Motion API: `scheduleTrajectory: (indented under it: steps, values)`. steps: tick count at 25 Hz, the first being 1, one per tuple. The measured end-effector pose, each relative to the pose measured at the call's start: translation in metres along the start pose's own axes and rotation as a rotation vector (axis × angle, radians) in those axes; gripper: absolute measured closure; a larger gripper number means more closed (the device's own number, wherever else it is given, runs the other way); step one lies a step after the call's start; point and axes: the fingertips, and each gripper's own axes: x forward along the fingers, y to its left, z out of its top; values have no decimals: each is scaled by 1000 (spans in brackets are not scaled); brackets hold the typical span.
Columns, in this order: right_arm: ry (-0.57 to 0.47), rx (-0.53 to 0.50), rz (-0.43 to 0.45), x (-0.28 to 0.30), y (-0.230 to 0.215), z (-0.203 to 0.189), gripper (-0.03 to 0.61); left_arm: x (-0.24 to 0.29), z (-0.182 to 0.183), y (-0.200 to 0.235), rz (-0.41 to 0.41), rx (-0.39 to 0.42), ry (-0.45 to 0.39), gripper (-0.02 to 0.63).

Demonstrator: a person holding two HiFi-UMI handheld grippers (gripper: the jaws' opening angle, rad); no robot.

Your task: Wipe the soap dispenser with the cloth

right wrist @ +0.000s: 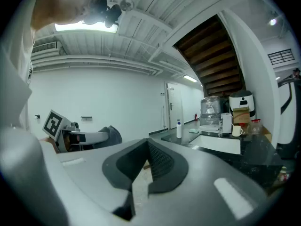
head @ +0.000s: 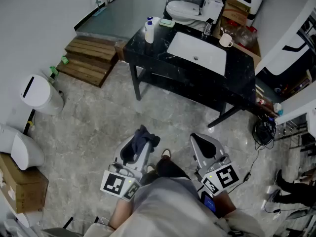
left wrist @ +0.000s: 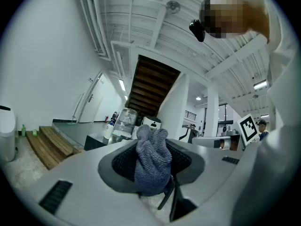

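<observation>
The left tongs (left wrist: 154,169) are clamped on a grey-blue cloth (left wrist: 151,155) (bunched, poking past the tips). The right tongs (right wrist: 143,167) are closed on nothing. Well beyond both, the soap dispenser (head: 149,31) stands upright on the black table's (head: 157,66) left corner.

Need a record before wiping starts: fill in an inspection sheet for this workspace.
Surface: black counter with white sink.
Job's things: soap dispenser upright at the counter's corner; cloth in the left gripper.
Clutter: mug beside the sink.
Grippers: left gripper shut on the cloth; right gripper shut, empty; both well short of the counter.
Cables: black coil on the floor.
Surroundings: wooden steps, white bin.
</observation>
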Motion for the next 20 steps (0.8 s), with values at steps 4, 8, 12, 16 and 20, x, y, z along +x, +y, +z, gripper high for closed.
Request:
scheduleTrajectory:
  steps: [4, 8, 12, 16, 20]
  values:
    - [-2, -5, 3, 11, -19, 3, 580, 21, 2, 4, 3, 4, 9, 466]
    - [-5, 0, 4, 22, -42, 6, 580, 46, 6, 8, 2, 21, 19, 466]
    - [-9, 14, 14, 31, -64, 7, 580, 70, 8, 10, 7, 40, 25, 466]
    - [-26, 22, 2, 36, -90, 9, 579, 95, 9, 11, 4, 54, 32, 466]
    - [-18, 20, 39, 41, -113, 7, 575, 121, 10, 11, 10, 72, 36, 466]
